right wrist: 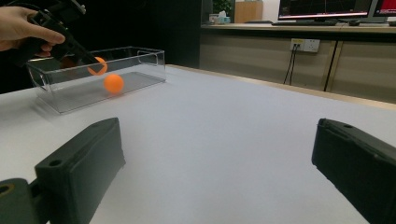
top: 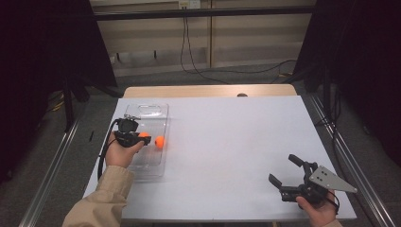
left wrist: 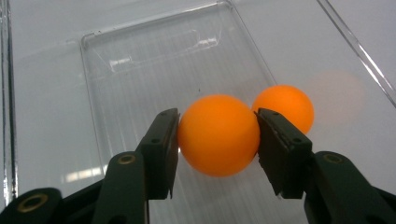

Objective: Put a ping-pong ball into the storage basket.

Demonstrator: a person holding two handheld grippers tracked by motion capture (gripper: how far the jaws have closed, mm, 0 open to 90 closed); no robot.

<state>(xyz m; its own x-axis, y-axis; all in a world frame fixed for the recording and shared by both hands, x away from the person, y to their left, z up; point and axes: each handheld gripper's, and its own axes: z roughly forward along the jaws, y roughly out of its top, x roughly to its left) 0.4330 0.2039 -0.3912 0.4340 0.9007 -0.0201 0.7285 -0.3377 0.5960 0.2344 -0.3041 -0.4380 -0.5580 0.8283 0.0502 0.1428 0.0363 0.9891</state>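
At 9 o'clock on the worktop [top: 227,142], inside the clear bin [top: 158,109], left gripper [left wrist: 218,135] jaws clamp one orange ball [left wrist: 218,135]; second ball [left wrist: 286,105] just behind. Lift straight, avoid nudging it. Right gripper [top: 285,169] jaws spread, empty.

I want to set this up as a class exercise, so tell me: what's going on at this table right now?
A person holds tongs in each hand at a white table. The left tongs are shut on an orange ball over a clear plastic box at the table's left side. A second orange ball lies in the box close behind the held one. The right tongs rest open near the table's front right, holding nothing.
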